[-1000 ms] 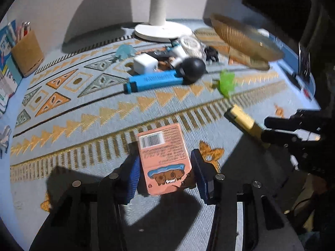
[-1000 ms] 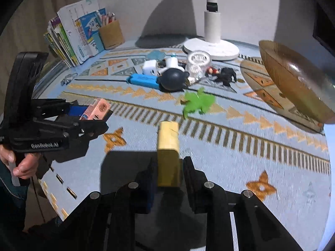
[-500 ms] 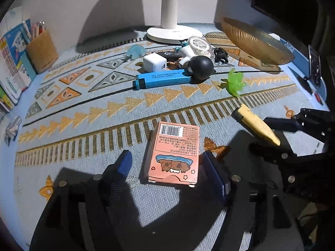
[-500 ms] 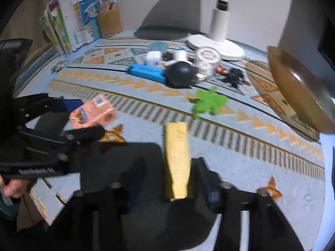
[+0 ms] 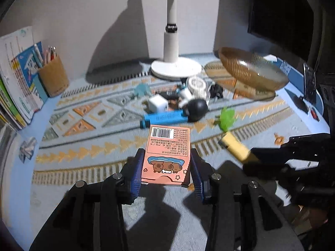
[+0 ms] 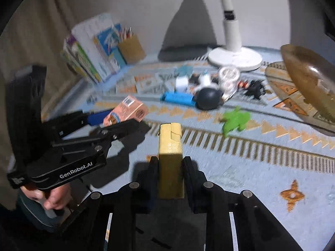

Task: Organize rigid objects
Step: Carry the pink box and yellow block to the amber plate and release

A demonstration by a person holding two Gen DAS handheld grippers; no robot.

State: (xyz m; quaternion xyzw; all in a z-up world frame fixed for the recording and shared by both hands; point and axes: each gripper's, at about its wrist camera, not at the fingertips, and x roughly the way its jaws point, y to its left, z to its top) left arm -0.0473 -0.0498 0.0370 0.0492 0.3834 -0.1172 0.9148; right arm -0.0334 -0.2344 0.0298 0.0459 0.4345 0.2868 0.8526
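Both claws have just closed: the left gripper [image 5: 165,173] pinches the pink card box [image 5: 167,154] and the right gripper [image 6: 169,173] the yellow lighter [image 6: 170,159], both held above the patterned mat [image 5: 104,146], presumably bound for the amber bowl [image 5: 251,73].

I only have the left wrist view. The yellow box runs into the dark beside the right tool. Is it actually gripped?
Observer: Yes. In the right wrist view the right tool is shut on the yellow box, with a finger pressed on each long side.
Operator: And my pink box, seen from that side?
Observer: The left tool has just closed its jaws on the pink box. Its side face shows a round brown print.
Operator: Anything behind my tool?
Observer: A hand grips its handle at the lower left.
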